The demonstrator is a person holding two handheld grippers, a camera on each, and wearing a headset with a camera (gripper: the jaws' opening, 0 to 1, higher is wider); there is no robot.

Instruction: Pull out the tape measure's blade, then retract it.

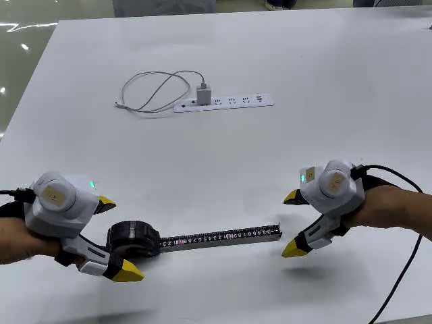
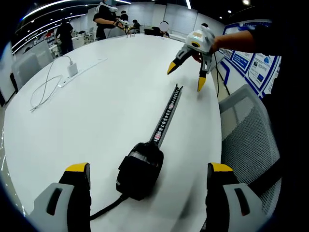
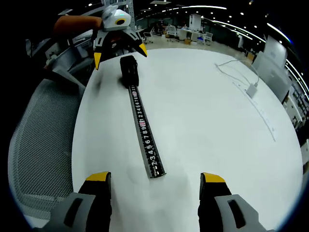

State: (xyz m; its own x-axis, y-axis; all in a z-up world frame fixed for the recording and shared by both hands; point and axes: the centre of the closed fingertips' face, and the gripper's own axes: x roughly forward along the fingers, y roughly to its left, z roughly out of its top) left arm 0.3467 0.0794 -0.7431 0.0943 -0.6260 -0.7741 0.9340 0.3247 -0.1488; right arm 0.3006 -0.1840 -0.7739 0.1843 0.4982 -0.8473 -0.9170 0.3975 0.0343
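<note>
- The black, rubber-cased tape measure (image 1: 133, 237) lay on the white tabletop (image 1: 223, 162) near the person's edge, with its dark blade with pale numerals (image 1: 219, 237) drawn out and flat on the surface.
- The blade's long axis ran crosswise in front of the person. The case sat at the left end and the hooked tip (image 1: 278, 231) at the right.
- The left gripper (image 2: 148, 169) had its yellow-tipped jaws spread wide, one on either side of the case and clear of it, so it gripped nothing.
- The right gripper (image 3: 154, 178) was also spread wide and empty. The blade's tip lay just ahead of its jaws and roughly centred between them, without touching.
- The blade therefore pointed from one gripper straight at the other. The left was much nearer the case and the right nearer the hook.
- With the blade already out, retraction looked like the remaining step. It probably depends on the left gripper closing on the case.
- Farther back sat a white power strip (image 1: 233, 102) with a plugged-in charger (image 1: 204, 92) and a looped pale cable (image 1: 152, 91), well away from the work.
</note>
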